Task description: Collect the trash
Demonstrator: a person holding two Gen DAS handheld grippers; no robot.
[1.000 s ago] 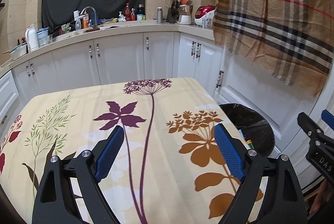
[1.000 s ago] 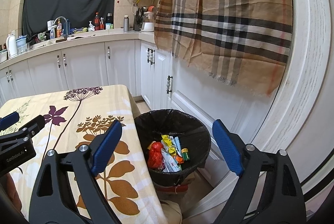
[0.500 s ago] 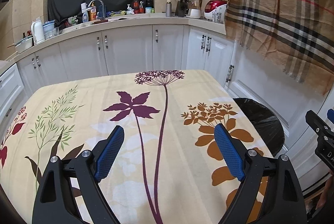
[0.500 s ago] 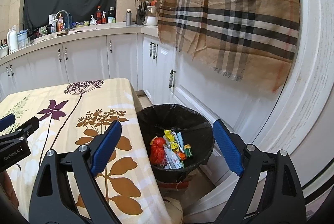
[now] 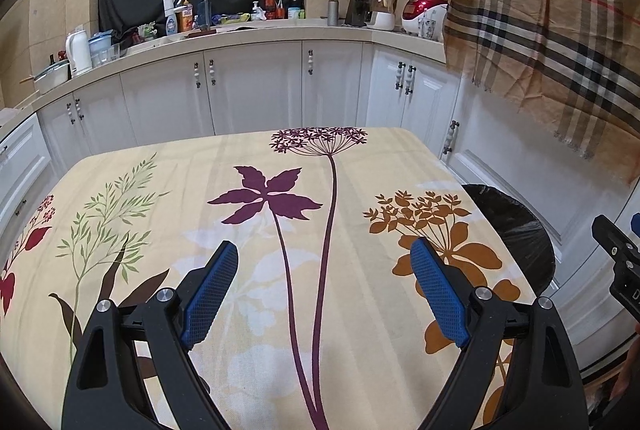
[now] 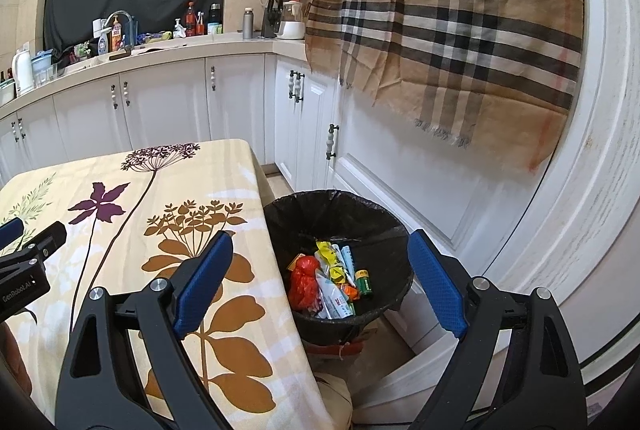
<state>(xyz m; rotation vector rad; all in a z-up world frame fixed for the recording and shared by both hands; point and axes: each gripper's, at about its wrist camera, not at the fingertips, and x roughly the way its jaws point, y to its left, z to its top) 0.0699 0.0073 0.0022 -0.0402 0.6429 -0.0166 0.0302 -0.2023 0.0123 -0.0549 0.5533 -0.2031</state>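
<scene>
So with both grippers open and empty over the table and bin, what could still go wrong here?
1. The right gripper hangs above the trash bin; moving lower, its fingers could snag the black liner.
2. The bin sits tight against the table edge, so a sideways swing might knock it and spill the wrappers.
3. The left gripper is close to the tablecloth; dragging could bunch it.

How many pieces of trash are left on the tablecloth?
0. The tablecloth is bare in both views; the trash lies in the black bin. Its near edge is hidden.
</scene>
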